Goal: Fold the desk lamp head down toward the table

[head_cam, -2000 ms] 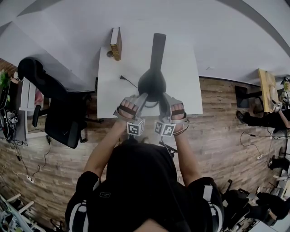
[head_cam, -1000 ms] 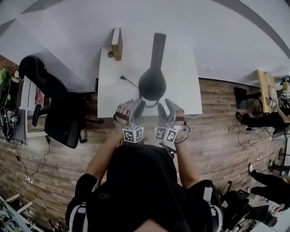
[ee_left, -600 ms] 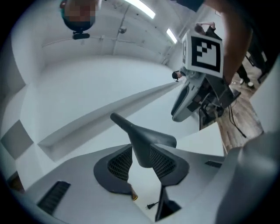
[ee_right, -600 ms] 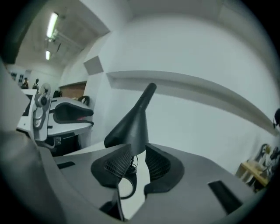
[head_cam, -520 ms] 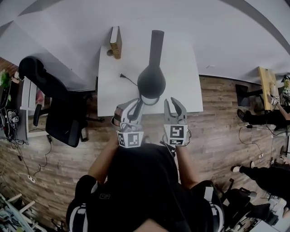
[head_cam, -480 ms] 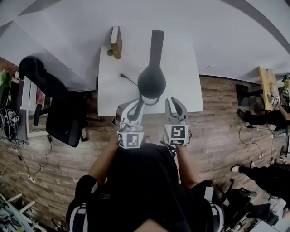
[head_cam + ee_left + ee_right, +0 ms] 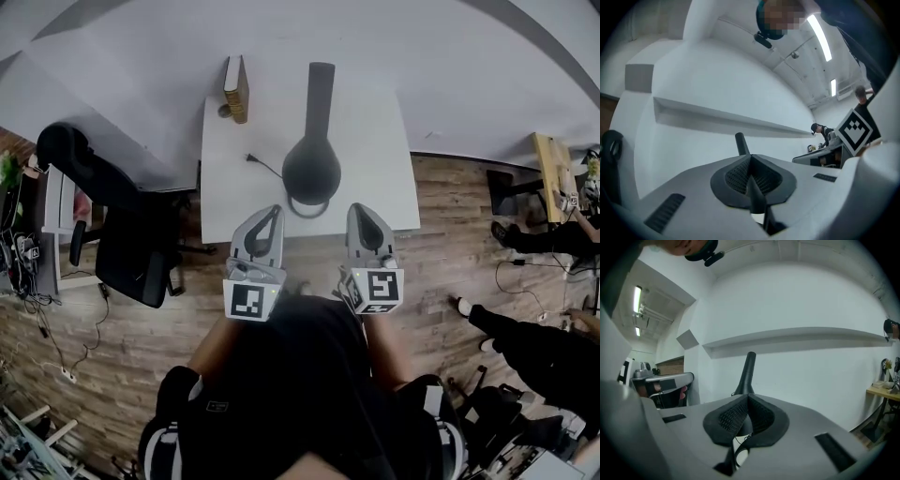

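The black desk lamp [image 7: 311, 171] stands on the white table [image 7: 375, 141], its wide dark body near the front edge and its long arm [image 7: 321, 89] reaching toward the wall. In the gripper views only the arm [image 7: 740, 143] [image 7: 749, 370] rises beyond the jaws. My left gripper [image 7: 272, 210] and right gripper [image 7: 362, 208] hover side by side over the table's front edge, short of the lamp and not touching it. Both have just been closing and now stand shut with nothing between them [image 7: 749, 160] [image 7: 747, 397].
A book [image 7: 236, 88] stands at the table's back left, and a black cord with a plug [image 7: 253, 160] lies left of the lamp. A black office chair [image 7: 112, 225] is left of the table. A wooden desk [image 7: 553, 178] and people are far right.
Both grippers have drawn back from the lamp toward the person, risen and rolled so their marker cubes face up. Their jaws went from open to shut, empty. The lamp has not moved.
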The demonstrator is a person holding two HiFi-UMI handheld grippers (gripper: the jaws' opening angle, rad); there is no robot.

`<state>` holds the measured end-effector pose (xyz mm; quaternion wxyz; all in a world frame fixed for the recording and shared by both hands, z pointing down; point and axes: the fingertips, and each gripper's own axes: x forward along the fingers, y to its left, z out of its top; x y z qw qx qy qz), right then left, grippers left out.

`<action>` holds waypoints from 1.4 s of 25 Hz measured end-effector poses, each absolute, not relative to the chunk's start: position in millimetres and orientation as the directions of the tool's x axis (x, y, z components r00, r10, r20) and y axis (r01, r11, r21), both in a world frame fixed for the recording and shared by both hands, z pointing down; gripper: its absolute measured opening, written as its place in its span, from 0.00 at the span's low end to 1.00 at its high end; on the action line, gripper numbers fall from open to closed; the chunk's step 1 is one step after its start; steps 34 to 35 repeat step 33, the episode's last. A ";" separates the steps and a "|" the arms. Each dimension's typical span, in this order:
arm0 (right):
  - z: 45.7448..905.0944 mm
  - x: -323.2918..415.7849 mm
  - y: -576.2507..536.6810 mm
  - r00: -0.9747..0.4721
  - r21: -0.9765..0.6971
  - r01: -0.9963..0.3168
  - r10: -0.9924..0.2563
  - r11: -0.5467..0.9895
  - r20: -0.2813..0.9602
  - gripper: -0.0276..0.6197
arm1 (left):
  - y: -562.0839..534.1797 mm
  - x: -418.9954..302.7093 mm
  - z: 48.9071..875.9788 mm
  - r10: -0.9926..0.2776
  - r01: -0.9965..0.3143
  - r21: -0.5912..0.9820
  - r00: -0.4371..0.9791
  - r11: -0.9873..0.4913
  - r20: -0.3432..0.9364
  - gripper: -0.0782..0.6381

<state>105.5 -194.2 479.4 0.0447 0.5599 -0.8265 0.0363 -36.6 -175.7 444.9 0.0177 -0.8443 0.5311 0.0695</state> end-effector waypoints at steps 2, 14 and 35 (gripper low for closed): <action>479.0 105.3 -189.9 -0.370 -0.029 -0.929 -0.922 0.369 0.112 0.06 | -173.7 -37.2 446.1 -0.891 -0.894 0.058 0.433 -0.444 -0.138 0.14; 486.6 96.3 -182.7 -0.380 -0.034 -0.925 -0.916 0.379 0.125 0.06 | -173.5 -40.1 452.0 -0.890 -0.893 0.058 0.437 -0.446 -0.130 0.14; 487.4 89.1 -180.0 -0.377 -0.016 -0.926 -0.918 0.378 0.125 0.06 | -173.9 -43.1 452.3 -0.887 -0.891 0.049 0.443 -0.452 -0.130 0.14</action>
